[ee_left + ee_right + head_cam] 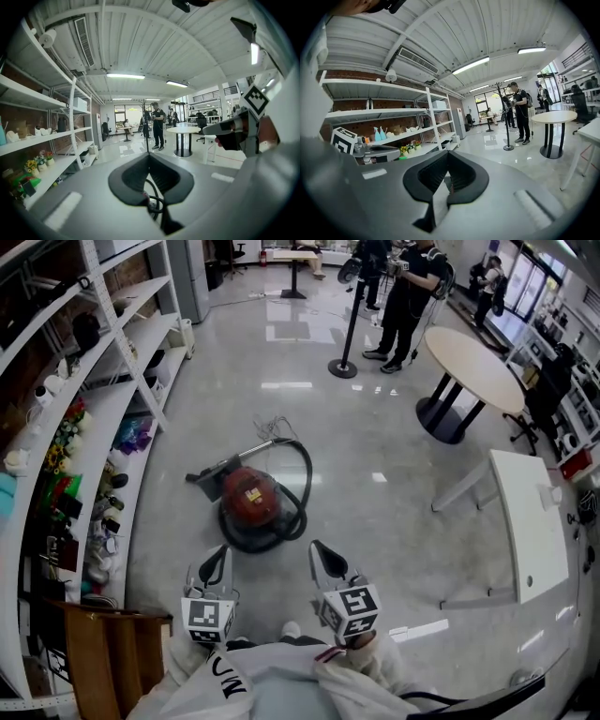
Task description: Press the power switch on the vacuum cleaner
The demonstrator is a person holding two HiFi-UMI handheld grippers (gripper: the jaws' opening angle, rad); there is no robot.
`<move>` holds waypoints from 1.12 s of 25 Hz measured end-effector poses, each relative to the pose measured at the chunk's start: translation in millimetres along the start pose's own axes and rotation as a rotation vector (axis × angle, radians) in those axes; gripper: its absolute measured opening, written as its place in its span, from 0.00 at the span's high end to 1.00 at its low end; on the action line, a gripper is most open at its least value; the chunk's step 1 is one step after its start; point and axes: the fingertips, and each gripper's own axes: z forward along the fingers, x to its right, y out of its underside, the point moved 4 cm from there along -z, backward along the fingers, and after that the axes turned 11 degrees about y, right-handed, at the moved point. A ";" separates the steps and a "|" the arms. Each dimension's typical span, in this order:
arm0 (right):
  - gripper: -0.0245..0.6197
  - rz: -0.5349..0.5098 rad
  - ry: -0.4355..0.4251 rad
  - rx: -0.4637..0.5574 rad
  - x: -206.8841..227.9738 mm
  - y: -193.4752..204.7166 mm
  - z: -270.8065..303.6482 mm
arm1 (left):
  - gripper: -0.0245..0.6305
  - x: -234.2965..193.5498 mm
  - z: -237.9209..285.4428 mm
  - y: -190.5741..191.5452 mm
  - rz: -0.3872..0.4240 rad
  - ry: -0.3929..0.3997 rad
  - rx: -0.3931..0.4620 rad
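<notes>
The red canister vacuum cleaner (249, 498) lies on the glossy floor ahead of me, with a yellow label on top and a black hose (301, 486) looped round its right side. A switch cannot be made out from here. My left gripper (217, 565) and right gripper (324, 560) hover near my body, short of the vacuum and well above it. In the left gripper view the left gripper (149, 155) has its jaws closed tip to tip with nothing held; part of the hose (153, 199) shows below them. The right gripper (447, 153) is likewise shut and empty.
White shelving (103, 418) full of small items lines the left side, with a wooden piece (108, 652) at its near end. A white table (527, 521) stands right, a round table (473, 367) and a stanchion post (344, 367) farther back, near people (408, 296).
</notes>
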 end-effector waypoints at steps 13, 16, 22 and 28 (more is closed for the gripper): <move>0.96 -0.024 0.030 0.014 -70.4 7.5 -9.4 | 0.96 -41.4 -51.7 9.1 0.001 0.028 0.033; 0.96 -0.022 0.039 0.020 -88.1 7.9 -11.3 | 0.96 -51.6 -63.7 10.2 0.006 0.038 0.043; 0.96 -0.018 0.056 0.031 -121.7 16.1 -16.4 | 0.96 -67.0 -89.8 18.7 0.008 0.057 0.054; 0.96 -0.018 0.073 0.035 -154.8 24.0 -24.2 | 0.96 -81.9 -118.4 28.5 0.006 0.075 0.059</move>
